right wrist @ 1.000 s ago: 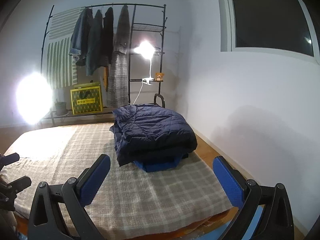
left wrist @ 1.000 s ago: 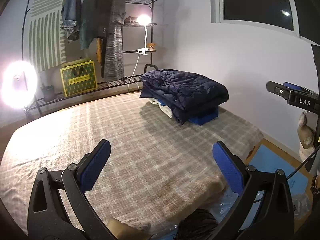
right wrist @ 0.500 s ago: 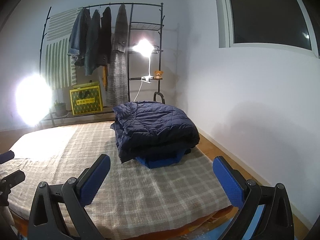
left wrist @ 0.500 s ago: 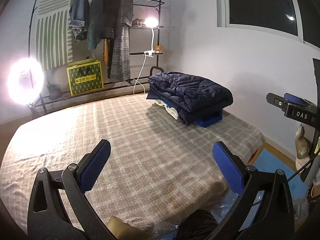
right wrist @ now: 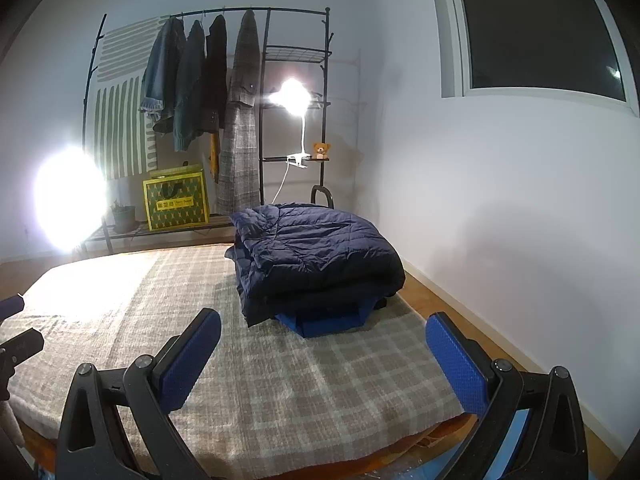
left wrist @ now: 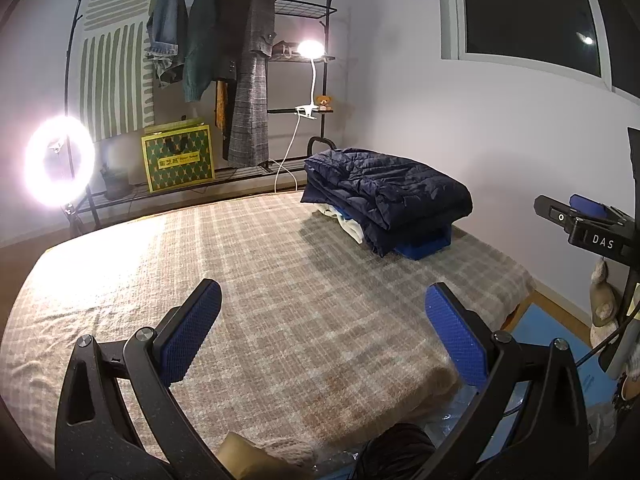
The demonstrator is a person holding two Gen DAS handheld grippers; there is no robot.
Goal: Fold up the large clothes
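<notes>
**Left wrist view: both grippers wide open above the plaid bed, folded jacket at the far corner**

Left wrist view first: left gripper (left wrist: pixel 322 330) spread wide, blue pads (left wrist: pixel 191 334) well apart, nothing between them. Hovering over the near part of the bed (left wrist: pixel 260 280), above its beige plaid cover. Beyond the gripper, toward the far right corner of the bed by the wall: a folded navy puffer jacket (left wrist: pixel 384 196), lying on top of a blue folded item (left wrist: pixel 424 242), with a white garment (left wrist: pixel 348 224) showing at the stack's left edge. At the right edge of this view, off the right side of the bed: part of the right gripper's black body with "DAS" lettering.

Right wrist view: right gripper (right wrist: pixel 323 354) likewise spread wide, holding nothing, over the near edge of the bed (right wrist: pixel 280 380). Straight ahead, on the bed's far part: same navy puffer jacket (right wrist: pixel 316 254) atop the blue folded item (right wrist: pixel 328 322). At the left edge, a sliver of the left gripper's black body.

Behind the bed's far end: a black clothes rack (right wrist: pixel 264 32) with hanging coats (right wrist: pixel 240 120), a yellow-green patterned bag (right wrist: pixel 176 200) on its low shelf, a small teddy bear (right wrist: pixel 321 150) on a side shelf, a clip lamp (right wrist: pixel 294 94) shining. Left of the rack: a bright ring light (left wrist: pixel 60 160). On the wall right of the bed: a dark window (right wrist: pixel 532 24).
</notes>
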